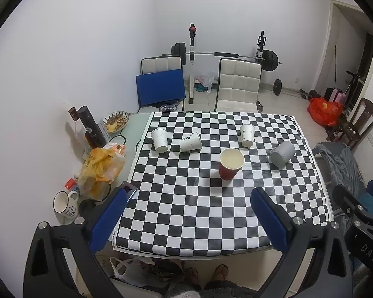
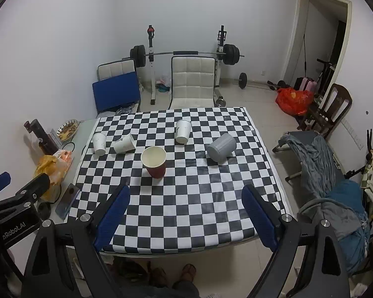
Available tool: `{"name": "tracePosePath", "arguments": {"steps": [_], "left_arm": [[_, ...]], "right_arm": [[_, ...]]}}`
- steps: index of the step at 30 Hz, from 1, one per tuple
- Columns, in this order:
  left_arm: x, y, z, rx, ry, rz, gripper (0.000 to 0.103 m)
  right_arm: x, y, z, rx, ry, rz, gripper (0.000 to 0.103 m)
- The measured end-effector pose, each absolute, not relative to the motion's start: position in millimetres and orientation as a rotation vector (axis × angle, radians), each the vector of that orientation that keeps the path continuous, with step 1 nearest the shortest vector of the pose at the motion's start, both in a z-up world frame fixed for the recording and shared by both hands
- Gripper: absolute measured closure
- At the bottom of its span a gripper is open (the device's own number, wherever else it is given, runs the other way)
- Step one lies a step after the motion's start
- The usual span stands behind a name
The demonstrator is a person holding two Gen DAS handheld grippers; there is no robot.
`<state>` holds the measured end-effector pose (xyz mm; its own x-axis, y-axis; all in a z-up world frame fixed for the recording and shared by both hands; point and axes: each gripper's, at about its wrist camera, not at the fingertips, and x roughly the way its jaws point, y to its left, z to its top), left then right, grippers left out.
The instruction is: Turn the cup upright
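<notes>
A grey ribbed cup [image 1: 282, 153] [image 2: 221, 147] lies on its side at the right of the checkered tablecloth [image 1: 199, 211] [image 2: 186, 198]. A white paper cup [image 1: 190, 142] [image 2: 123, 143] lies on its side at the far left. A red paper cup [image 1: 230, 164] [image 2: 155, 162] stands upright in the middle. Two more white cups [image 1: 160, 139] [image 1: 247, 135] stand upright, also in the right wrist view [image 2: 99, 143] [image 2: 182, 131]. My left gripper [image 1: 187, 196] is open above the near table. My right gripper [image 2: 186, 192] is open, likewise empty.
Left of the cloth are a yellow bag [image 1: 100, 171], a white mug [image 1: 64, 202], dark bottles [image 1: 90, 126], a bowl [image 1: 115, 121] and a phone [image 2: 67, 201]. Chairs [image 1: 238, 84] and a barbell rack [image 1: 226, 54] stand behind. A cot with clothes [image 2: 330, 173] is at right.
</notes>
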<state>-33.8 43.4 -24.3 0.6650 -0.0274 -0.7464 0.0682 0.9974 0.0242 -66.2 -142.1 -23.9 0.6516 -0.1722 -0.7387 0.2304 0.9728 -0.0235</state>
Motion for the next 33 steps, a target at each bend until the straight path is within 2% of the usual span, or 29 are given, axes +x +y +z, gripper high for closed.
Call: {"name": "tracePosePath", "arguments": {"steps": [33], "left_arm": [[-37,56,-14,0.057,0.831,-0.042,0.001]], "right_arm": [[-74,-143,-9,0.07,0.825,-0.226,0.01]]}}
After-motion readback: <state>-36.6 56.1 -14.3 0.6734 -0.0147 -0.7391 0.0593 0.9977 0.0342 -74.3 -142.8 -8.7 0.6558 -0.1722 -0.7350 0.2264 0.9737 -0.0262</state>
